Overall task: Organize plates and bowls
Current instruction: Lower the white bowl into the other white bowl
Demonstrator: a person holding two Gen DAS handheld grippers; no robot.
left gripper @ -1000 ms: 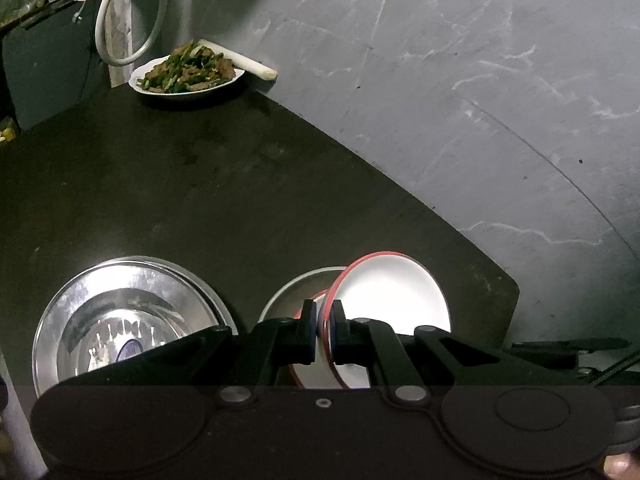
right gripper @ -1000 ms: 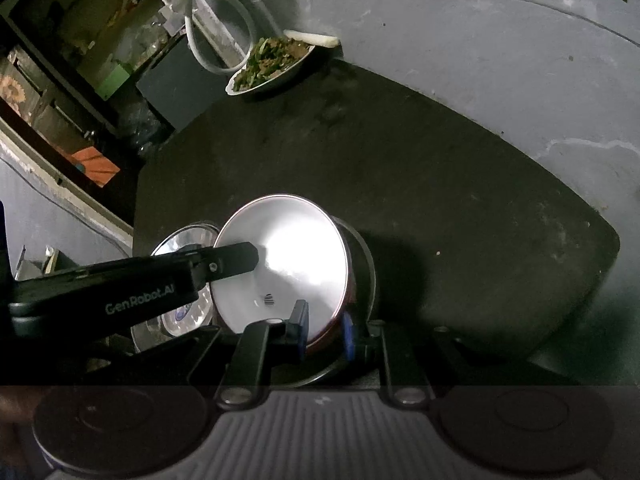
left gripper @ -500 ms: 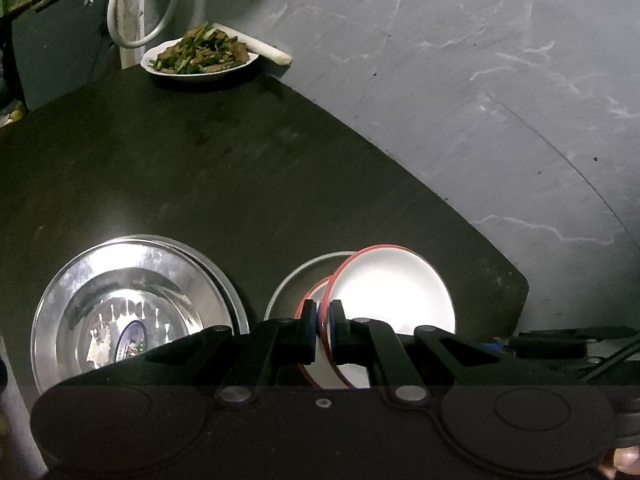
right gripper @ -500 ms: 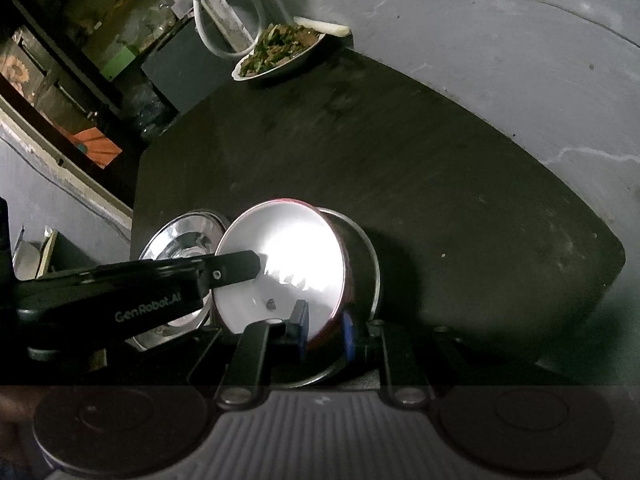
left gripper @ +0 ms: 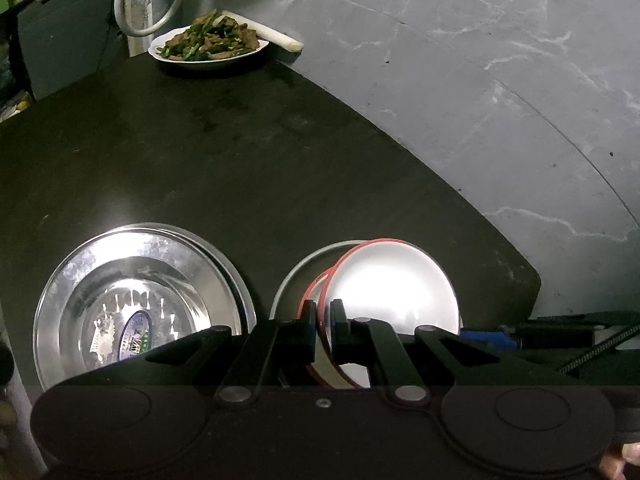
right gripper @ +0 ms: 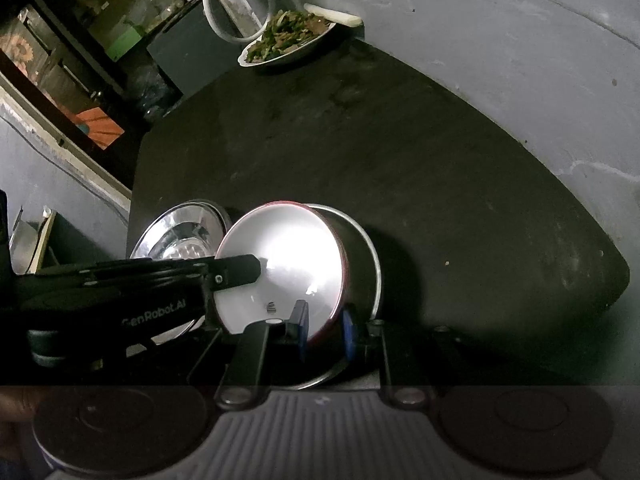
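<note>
A white bowl with a red rim hangs tilted over a shallow steel dish at the near edge of the dark round table. My left gripper is shut on the bowl's left rim. A second red rim shows just under it. In the right wrist view the same bowl has its near wall between the blue pads of my right gripper, which is shut on it. The left gripper pinches the far rim there, and the steel dish lies beneath.
A stack of shiny steel bowls sits left of the dish, also seen in the right wrist view. A plate of cooked greens and meat stands at the table's far edge by a white hose. Grey floor lies beyond the table's right edge.
Both grippers keep their hold on the bowl. The bowl and both cameras have shifted slightly over the steel dish; the food plate sits a little higher and further right in view.
</note>
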